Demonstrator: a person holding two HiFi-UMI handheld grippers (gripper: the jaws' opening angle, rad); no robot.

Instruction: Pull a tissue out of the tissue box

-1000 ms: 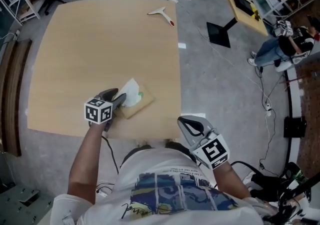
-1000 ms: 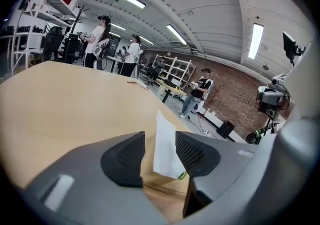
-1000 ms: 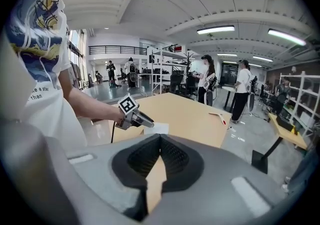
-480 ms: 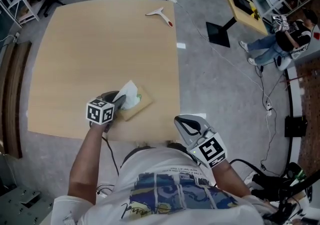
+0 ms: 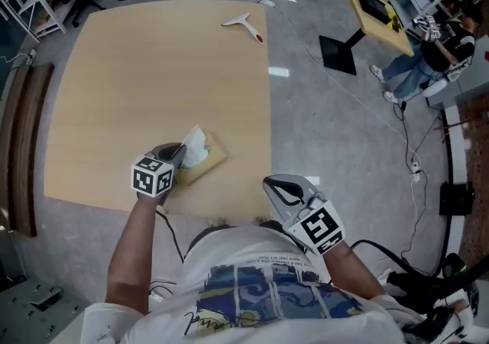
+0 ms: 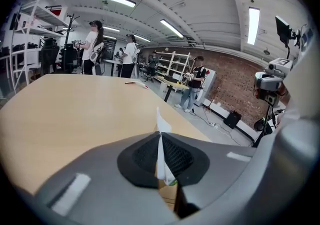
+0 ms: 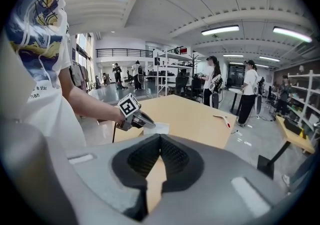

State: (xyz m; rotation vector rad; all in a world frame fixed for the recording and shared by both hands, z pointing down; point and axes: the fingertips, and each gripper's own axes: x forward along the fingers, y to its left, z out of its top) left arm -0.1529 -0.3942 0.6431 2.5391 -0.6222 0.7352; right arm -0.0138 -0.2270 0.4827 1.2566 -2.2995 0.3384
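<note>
- The white tissue [image 5: 195, 144] is sticking up from the flat tan tissue box [image 5: 211, 160], which is lying by the near edge of the light wooden table [image 5: 153, 67].
- The left gripper [image 5: 182, 155] is pinching that tissue, its jaws having just closed on it.
- The right gripper [image 5: 273, 186] is hovering off the table's near right corner, jaws together with nothing between them.

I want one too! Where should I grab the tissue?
Pinch the tissue by its free top, which stands up thin above the box, coming from the near-left side. The left gripper, jaws just closed, pinches it so.
</note>
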